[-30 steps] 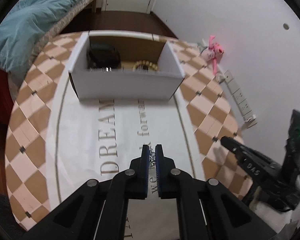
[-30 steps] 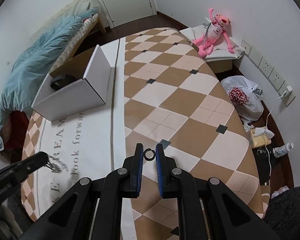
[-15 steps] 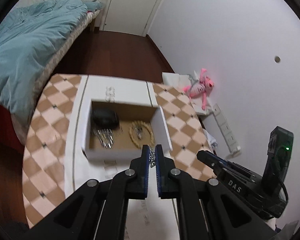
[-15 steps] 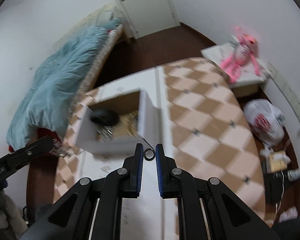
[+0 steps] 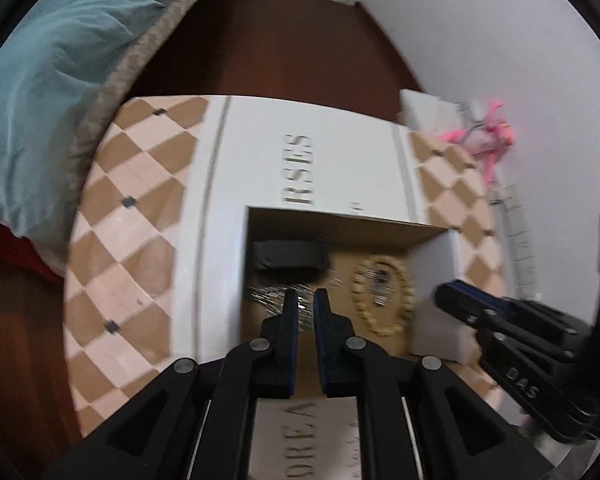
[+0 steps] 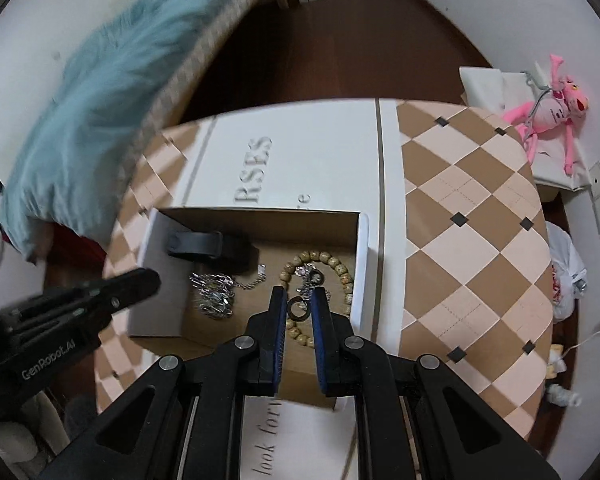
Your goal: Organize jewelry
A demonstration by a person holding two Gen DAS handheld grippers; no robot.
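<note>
Cardboard lined the white box on the desk, which held a black case at far left, a silver chain near it and a bead bracelet at right. The right gripper hung over the bracelet, its fingers narrow and pinching a dark ring. The left gripper hung over the chain pile, fingers narrow and opening; blur hid whether anything sat between them.

Both wrist cams look steeply down, close over the open box. Left views its left half, right its right; the interior overlaps.
</note>
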